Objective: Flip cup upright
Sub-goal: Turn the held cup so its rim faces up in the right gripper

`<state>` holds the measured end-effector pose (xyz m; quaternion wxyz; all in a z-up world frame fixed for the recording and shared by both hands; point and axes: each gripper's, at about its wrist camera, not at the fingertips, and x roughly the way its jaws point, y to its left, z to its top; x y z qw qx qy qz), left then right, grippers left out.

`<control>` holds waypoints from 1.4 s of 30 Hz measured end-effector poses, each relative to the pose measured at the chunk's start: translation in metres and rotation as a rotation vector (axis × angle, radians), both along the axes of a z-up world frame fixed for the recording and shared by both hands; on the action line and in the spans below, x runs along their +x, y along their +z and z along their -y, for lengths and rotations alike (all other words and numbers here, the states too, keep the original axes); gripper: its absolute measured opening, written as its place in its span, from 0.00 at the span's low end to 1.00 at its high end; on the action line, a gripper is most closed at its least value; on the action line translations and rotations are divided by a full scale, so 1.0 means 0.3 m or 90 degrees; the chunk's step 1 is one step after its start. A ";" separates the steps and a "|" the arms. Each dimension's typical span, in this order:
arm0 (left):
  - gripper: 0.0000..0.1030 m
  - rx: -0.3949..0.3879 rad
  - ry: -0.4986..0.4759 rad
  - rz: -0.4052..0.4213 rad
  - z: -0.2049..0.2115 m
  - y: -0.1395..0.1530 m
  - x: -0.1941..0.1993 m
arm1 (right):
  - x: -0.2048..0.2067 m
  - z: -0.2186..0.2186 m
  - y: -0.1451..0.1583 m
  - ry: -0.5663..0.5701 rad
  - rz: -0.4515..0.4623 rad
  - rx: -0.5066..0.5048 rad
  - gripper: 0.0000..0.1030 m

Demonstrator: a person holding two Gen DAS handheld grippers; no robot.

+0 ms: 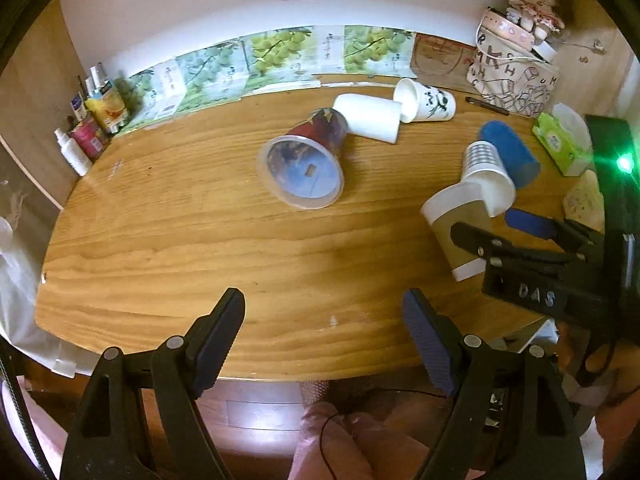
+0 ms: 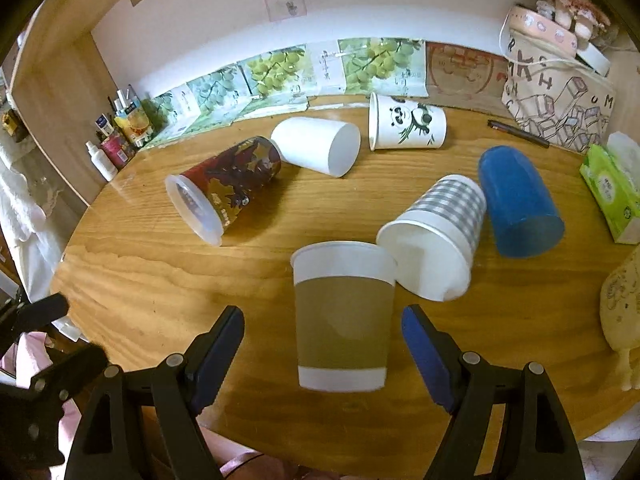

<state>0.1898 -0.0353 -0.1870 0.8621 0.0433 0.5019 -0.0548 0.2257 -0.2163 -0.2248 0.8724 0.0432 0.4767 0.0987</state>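
A brown-sleeved paper cup (image 2: 342,316) lies on its side on the wooden table (image 2: 160,272), mouth pointing away. My right gripper (image 2: 323,354) is open with one finger on either side of the cup's base end, not touching it. In the left wrist view the same cup (image 1: 452,220) lies at the right with the right gripper (image 1: 504,228) around it. My left gripper (image 1: 324,340) is open and empty above the table's near edge.
Several other cups lie on their sides: a striped one (image 2: 436,236), a blue one (image 2: 518,204), a panda one (image 2: 406,122), a plain white one (image 2: 318,146) and a clear red-printed one (image 2: 224,188). A tissue box (image 2: 610,192), a tote bag (image 2: 560,100) and bottles (image 2: 116,140) line the table's edges.
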 end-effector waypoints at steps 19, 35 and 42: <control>0.81 -0.030 0.022 -0.034 -0.072 -0.041 0.048 | 0.107 0.027 -0.118 -0.074 -0.075 0.012 0.76; 0.81 -0.035 0.044 -0.069 -0.131 -0.081 0.080 | 0.121 -0.019 -0.119 -0.093 -0.070 0.039 0.64; 0.81 -0.048 0.062 -0.078 -0.180 -0.085 0.102 | 0.066 -0.077 -0.049 -0.077 0.035 0.083 0.64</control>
